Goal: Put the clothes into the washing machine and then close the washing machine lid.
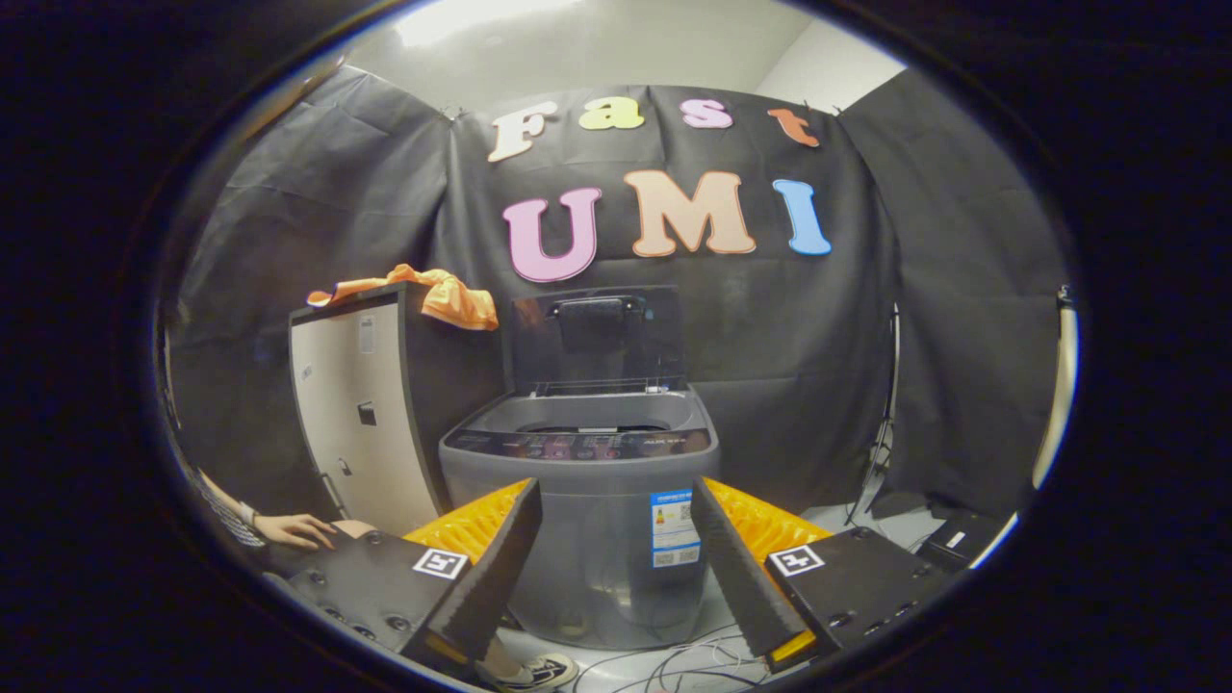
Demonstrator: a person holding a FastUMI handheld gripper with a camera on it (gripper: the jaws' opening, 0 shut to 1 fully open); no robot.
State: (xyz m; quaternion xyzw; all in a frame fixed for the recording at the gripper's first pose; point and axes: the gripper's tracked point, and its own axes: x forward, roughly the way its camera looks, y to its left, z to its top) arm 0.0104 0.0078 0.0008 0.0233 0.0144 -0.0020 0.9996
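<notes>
Gripper (616, 568): fingers spread, holding nothing.
Clothes (438, 294): beyond, up-left on cabinet (361, 404); soft, light; pinch a bunched fold.
Washing machine (587, 500): ahead, lid (597, 337) up.

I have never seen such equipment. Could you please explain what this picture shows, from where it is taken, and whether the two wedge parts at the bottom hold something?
The picture comes from a small wide-angle camera that rides on a hand-held grasping tool, carried by a person; there is no robot arm. The two wedge parts at the bottom are the tool's fingers. They stand apart, open, with nothing between them.

Beyond the fingers stands a grey top-loading washing machine. Its lid is raised upright at the back, so the drum opening is uncovered.

Beside the machine, on the side of the left finger, stands a tall pale cabinet. An orange piece of clothing lies on top of it.

A person's hand shows near the left finger, a shoe near the fingers' base, and cables lie on the floor in front of the machine.
</notes>
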